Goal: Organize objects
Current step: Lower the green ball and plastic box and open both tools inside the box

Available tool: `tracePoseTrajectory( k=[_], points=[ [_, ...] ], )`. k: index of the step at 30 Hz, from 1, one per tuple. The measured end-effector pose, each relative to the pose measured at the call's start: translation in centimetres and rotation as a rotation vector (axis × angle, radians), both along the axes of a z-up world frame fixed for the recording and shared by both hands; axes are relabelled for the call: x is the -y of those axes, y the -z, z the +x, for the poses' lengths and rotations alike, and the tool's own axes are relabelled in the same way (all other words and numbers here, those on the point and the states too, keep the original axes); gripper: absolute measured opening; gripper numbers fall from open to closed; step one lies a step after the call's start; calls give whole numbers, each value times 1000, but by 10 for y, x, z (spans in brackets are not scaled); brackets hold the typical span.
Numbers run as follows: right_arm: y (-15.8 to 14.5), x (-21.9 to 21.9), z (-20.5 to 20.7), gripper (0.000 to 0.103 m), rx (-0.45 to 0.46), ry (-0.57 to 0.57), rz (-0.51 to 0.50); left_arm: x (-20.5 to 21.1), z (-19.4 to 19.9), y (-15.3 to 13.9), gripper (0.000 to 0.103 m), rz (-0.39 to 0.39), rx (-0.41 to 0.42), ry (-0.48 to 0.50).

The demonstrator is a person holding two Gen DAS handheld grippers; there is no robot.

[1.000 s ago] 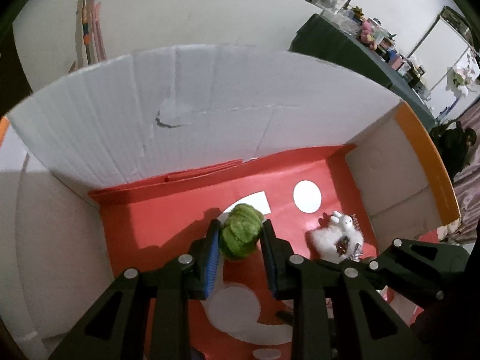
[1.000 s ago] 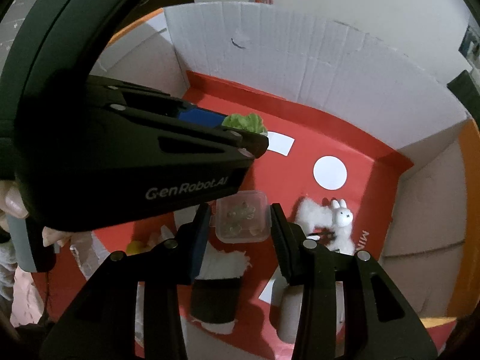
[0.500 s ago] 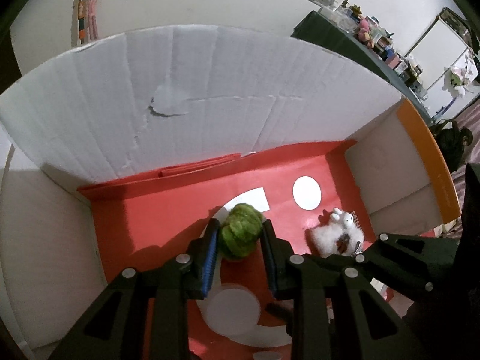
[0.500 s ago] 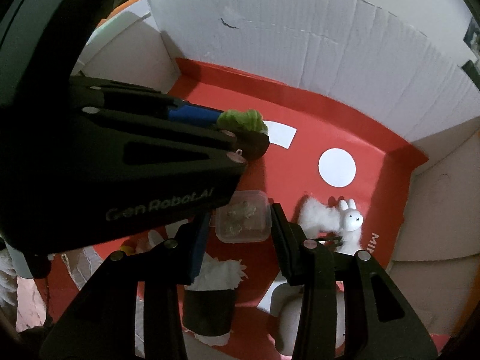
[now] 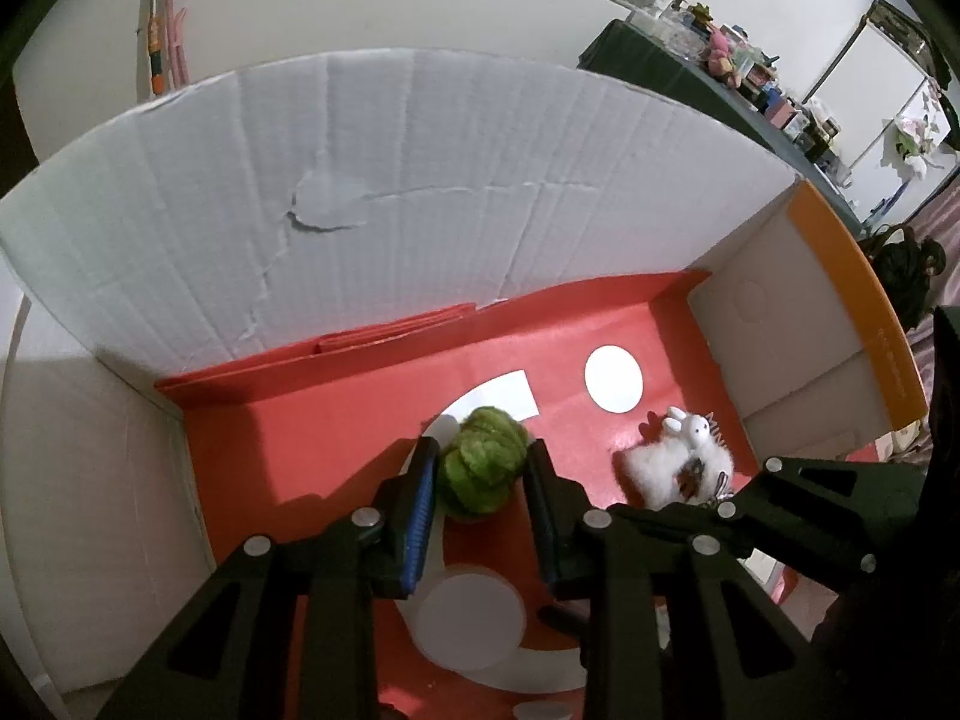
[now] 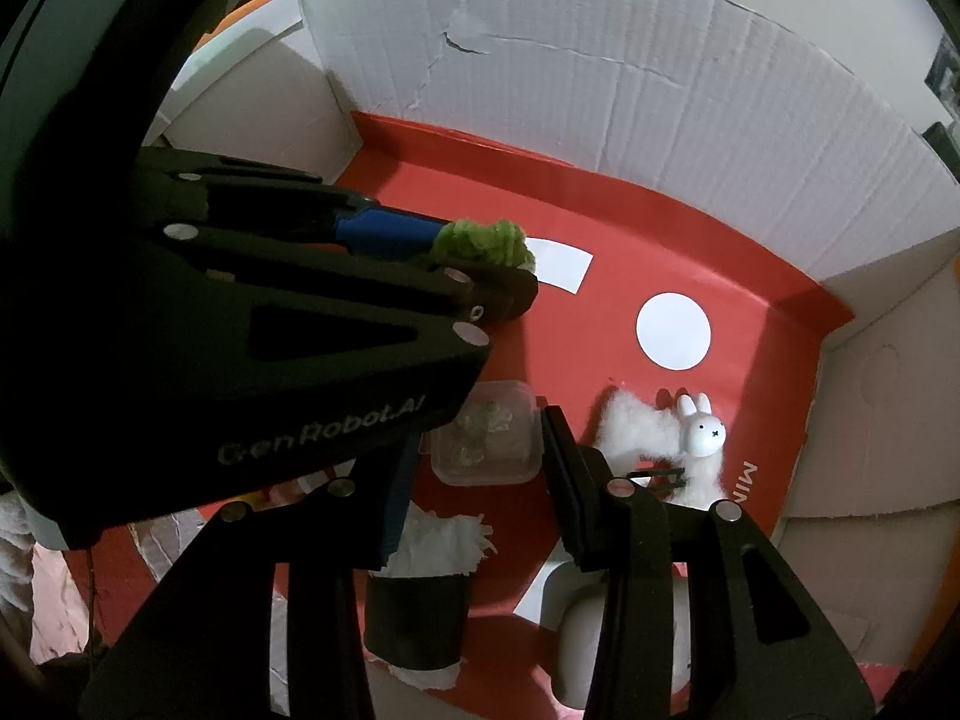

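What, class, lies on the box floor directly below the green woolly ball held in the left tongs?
Nothing visible: the green woolly ball hangs over bare red box floor. The white rabbit toy lies well aside.

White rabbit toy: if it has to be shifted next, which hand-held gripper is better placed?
Neither is free. The right hand-held gripper is nearer the white rabbit toy, but grips the clear plastic box; the left hand-held gripper has the green ball between its fingers.

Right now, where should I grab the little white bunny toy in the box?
Grab the white bunny toy around its fluffy body, coming straight down from above. It lies on the red box floor with open space around it. The hard round head looks smooth and might slip; the soft body should squeeze easily.
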State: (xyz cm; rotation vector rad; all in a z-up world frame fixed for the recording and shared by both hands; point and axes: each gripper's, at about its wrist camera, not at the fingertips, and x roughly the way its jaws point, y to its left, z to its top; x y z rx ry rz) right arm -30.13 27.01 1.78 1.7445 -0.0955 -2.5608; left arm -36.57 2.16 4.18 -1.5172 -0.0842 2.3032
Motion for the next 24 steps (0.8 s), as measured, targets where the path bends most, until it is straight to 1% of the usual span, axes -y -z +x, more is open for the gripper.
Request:
tracePoseTrajectory(
  k=[3, 6, 9, 13, 17, 21, 23, 24],
  points=[
    [0, -1, 1, 39, 0, -1, 0, 0, 0, 0, 31, -2, -2, 3],
    [0, 0, 3, 42, -1, -5, -3, 0, 0, -1, 31, -6, -5, 6],
    [1, 1, 3, 43, -1, -6, 0, -2, -1, -1, 31, -8, -7, 9],
    [5, 7, 2, 43, -1, -5, 0, -4, -1, -1, 34, -2, -6, 13],
    [0, 1, -2, 43, 0, -1, 0, -8, -1, -2, 35, -12, -10, 15],
    [1, 2, -1, 44, 0, 5, -1, -9, -1, -2, 37, -5, -6, 13],
    [0, 2, -1, 44, -1, 8, -1, -10, 0, -3, 40, -3, -5, 9],
    [1, -7, -16, 44, -2, 10, -3, -10, 0, -3, 43, -3, -6, 7]
  ],
)
